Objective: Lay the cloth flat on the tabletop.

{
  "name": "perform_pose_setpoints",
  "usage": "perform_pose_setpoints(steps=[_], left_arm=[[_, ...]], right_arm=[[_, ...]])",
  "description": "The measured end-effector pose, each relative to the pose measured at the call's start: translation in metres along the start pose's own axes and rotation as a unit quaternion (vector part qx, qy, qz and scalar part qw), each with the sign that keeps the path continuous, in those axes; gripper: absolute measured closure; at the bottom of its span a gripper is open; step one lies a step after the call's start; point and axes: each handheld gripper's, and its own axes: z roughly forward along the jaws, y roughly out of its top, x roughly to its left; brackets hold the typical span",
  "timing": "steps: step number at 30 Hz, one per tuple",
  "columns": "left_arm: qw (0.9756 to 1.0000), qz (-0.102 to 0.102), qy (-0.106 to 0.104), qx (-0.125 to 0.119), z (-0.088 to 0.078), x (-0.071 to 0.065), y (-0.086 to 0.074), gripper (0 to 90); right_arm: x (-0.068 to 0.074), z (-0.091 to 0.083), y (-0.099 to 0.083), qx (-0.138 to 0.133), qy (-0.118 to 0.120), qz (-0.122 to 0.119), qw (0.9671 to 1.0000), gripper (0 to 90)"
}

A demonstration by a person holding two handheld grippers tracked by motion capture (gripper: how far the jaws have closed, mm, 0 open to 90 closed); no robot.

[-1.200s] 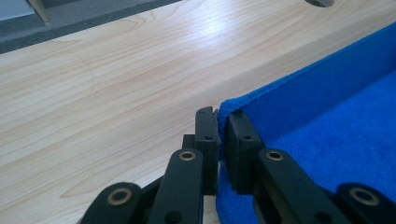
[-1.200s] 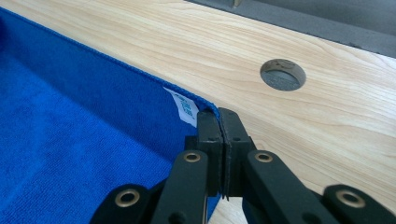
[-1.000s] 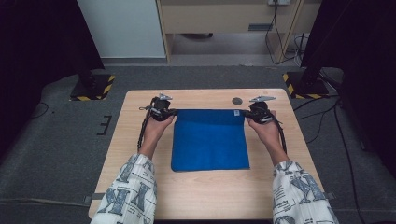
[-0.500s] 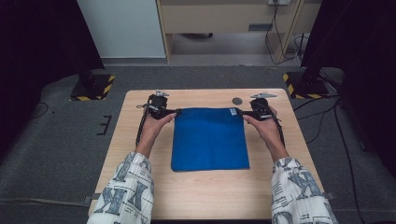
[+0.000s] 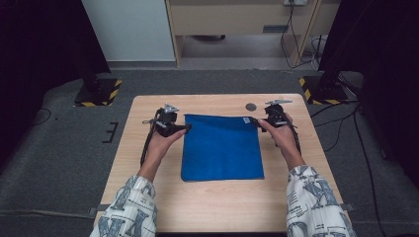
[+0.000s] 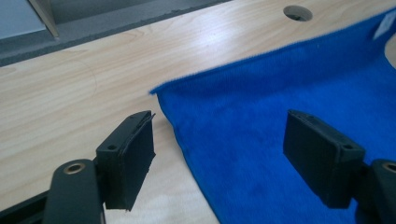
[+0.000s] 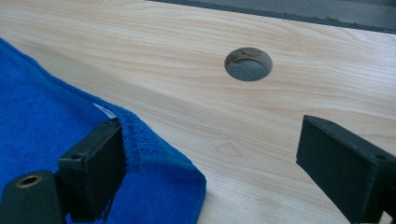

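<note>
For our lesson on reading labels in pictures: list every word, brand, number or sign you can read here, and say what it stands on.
No text can be read anywhere.
Small white tag at the far right corner of the blue cloth: too small and blurred to read in any view.
Yellow and black hazard stripes on the stand bases on the floor: a warning pattern, no words.
Patterned sleeves: print blurred, no letters readable.

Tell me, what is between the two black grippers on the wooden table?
The flat blue square cloth lies between the left gripper and right gripper, as the high view shows. Both grippers stand open at its far corners.
</note>
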Motion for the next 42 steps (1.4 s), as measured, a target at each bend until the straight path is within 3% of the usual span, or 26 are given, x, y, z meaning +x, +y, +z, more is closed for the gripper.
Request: perform_pose_setpoints(steps=[5,9,22,27,31,36,42], left_arm=[[1.0000,0.002,-0.007,0.000,-0.005,-0.006,-0.019,24.9],[0.9999,0.004,-0.010,-0.002,-0.007,-0.007,-0.028,24.8],[0.9999,-0.005,-0.011,-0.010,-0.024,0.002,-0.046,18.3],[0.9997,-0.013,-0.018,-0.008,-0.023,0.004,-0.053,15.7],[0.9999,-0.005,-0.016,0.004,-0.023,0.005,-0.056,13.8],[0.9998,-0.009,-0.017,0.000,-0.025,0.006,-0.060,11.9],[0.9999,-0.007,-0.001,0.008,-0.024,0.010,-0.065,11.6]], right_arm=[[-0.007,-0.005,0.001,-0.005,0.006,0.020,0.9998,11.1],[-0.011,-0.011,0.003,-0.013,-0.003,0.022,0.9997,11.1],[0.000,-0.026,-0.002,-0.016,0.001,0.005,0.9999,15.1],[0.010,-0.029,-0.001,-0.015,0.009,-0.008,0.9998,15.8],[0.023,-0.034,-0.002,-0.019,0.022,-0.017,0.9994,17.7],[0.041,-0.039,-0.008,-0.019,0.038,-0.034,0.9985,19.5],[0.061,-0.039,-0.016,-0.012,0.052,-0.057,0.9969,22.8]])
